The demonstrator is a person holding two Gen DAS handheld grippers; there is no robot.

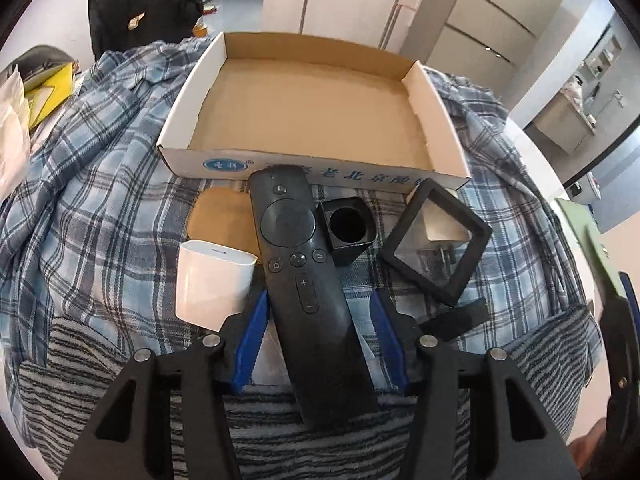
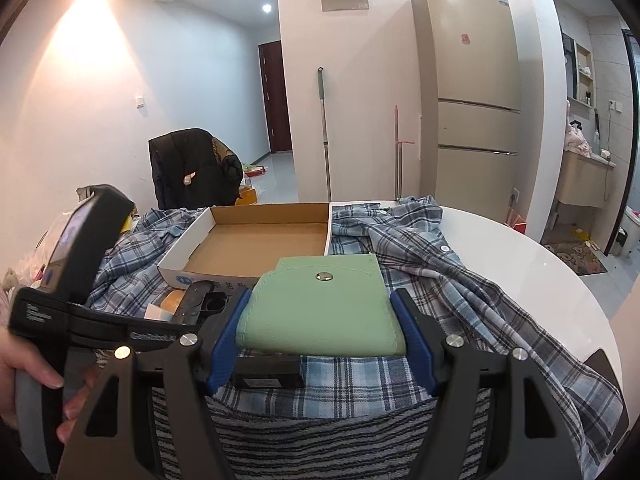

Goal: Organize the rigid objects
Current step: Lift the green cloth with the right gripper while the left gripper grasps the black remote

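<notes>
A black remote control (image 1: 306,280) lies lengthwise between the blue fingers (image 1: 253,336) of the left gripper (image 1: 320,340). It is slim, with a round pad near its far end, a row of small buttons and a plus-minus rocker nearer the tongs. The pads stand clear on both sides with plaid cloth showing in the gaps, so the left tongs are spread around it, not pinching.

The right gripper (image 2: 320,320) is clamped on a flat pale green pouch (image 2: 324,304) with a metal snap; both blue pads press its side edges and it sits raised above the cloth.

Beyond the left tongs, the remote's far tip reaches the near wall of a shallow cardboard box (image 1: 304,120), whose brown floor is open and bare. Just left of the left finger stands a white charger block (image 1: 214,284), touching or nearly touching the finger's outer side. Beyond it lies a tan disc (image 1: 222,216) partly under the remote. Right of the remote sits a black square cup (image 1: 347,228) with a round hole, close against its edge, and farther right a black square frame (image 1: 438,240) tilted over a white plug (image 1: 440,232). A small black strip (image 1: 456,320) lies just outside the right finger.

Everything rests on a plaid shirt (image 1: 100,184) over a striped towel (image 1: 280,440); the white table edge (image 2: 520,248) curves off well to the right of the right tongs.
</notes>
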